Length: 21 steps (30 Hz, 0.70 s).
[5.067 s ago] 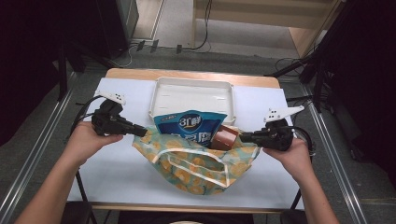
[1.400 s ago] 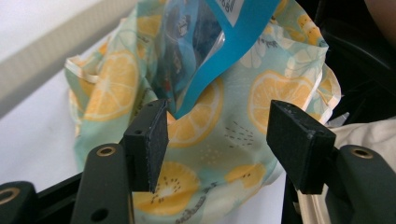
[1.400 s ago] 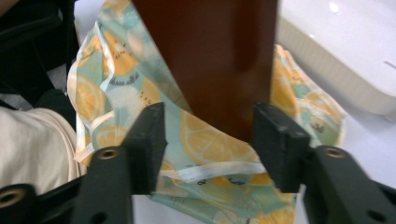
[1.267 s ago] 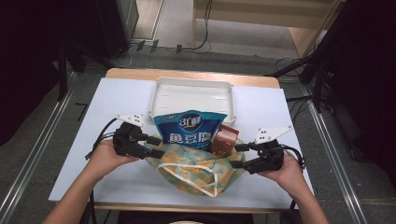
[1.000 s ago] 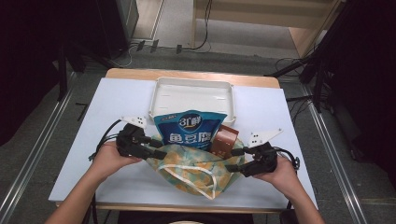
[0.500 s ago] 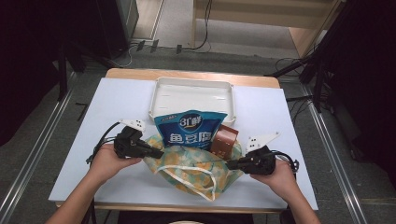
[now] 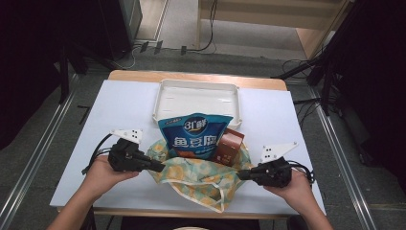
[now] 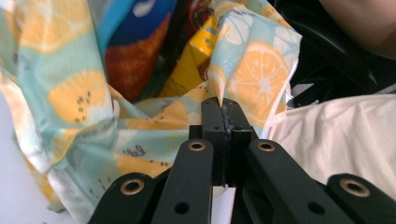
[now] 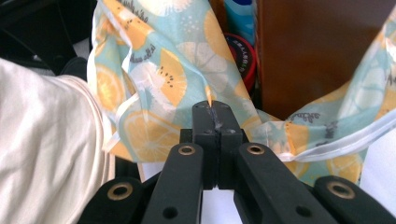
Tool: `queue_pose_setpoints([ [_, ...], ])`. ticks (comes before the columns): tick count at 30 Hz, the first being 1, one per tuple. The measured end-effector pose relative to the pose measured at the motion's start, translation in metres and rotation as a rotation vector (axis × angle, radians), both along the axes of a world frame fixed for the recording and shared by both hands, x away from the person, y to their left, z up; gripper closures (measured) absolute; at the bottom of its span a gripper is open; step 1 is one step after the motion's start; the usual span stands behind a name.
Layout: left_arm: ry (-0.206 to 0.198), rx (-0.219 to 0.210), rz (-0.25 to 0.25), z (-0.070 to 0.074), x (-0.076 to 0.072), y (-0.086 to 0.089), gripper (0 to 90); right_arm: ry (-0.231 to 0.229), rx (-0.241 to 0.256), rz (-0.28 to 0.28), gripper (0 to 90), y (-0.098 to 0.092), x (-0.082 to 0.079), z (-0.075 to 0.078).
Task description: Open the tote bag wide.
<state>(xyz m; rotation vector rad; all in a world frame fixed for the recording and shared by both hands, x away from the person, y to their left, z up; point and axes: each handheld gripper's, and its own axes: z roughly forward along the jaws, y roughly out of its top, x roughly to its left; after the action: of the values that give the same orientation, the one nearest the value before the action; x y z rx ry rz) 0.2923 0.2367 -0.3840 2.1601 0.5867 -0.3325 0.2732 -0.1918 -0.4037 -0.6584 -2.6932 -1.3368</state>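
Lemon-print bag (image 7: 201,175) lay at the near middle of the white surface (image 7: 124,110), its mouth open toward the far side, with a blue snack pouch (image 7: 194,136) and a brown box (image 7: 229,146) standing in it. The left gripper (image 7: 160,167) had its jaws pressed together on the bag's rim at about 9 o'clock of the bag; in the left gripper view the fabric (image 8: 252,74) was pinched at the jaw tips. The right gripper (image 7: 241,175) was likewise closed on the rim at about 4 o'clock, a thin fold of cloth (image 9: 154,79) nipped between its jaws.

To do this step well, both pinches should probably be kept firm and moved together, at even height, so the cloth would not slip out or the bag twist. The pouch and box leaned toward 12 o'clock and looked top-heavy; a sudden pull could tip them out, so a slow, level motion seemed wise.

A white tray (image 7: 198,93) sat just beyond the bag at 12 o'clock, nearly touching the pouch, which left little room that way. Open surface lay at 9 and 3 o'clock. The near edge of the surface was close under the bag at 6 o'clock, and the bag's loose handle (image 7: 218,203) hung near it, so drawing nearer risked sliding it off.
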Motion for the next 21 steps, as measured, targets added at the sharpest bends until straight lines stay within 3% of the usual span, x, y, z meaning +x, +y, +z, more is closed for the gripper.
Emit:
queue_pose_setpoints([
  [2, 0.014, 0.002, -0.001, -0.007, -0.002, 0.000, 90.0, 0.010, 0.025, -0.011, 90.0, -0.003, 0.000, -0.008],
  [11, 0.050, 0.019, -0.002, -0.026, -0.004, 0.001, 90.0, 0.031, 0.026, -0.015, 90.0, -0.003, 0.000, -0.028],
  [14, 0.073, -0.003, 0.011, -0.036, 0.000, 0.003, 90.0, 0.043, 0.019, -0.010, 90.0, 0.000, 0.002, -0.037],
  [21, 0.078, 0.002, 0.006, -0.051, 0.003, -0.001, 89.9, 0.063, 0.023, -0.012, 90.0, 0.002, 0.004, -0.048],
])
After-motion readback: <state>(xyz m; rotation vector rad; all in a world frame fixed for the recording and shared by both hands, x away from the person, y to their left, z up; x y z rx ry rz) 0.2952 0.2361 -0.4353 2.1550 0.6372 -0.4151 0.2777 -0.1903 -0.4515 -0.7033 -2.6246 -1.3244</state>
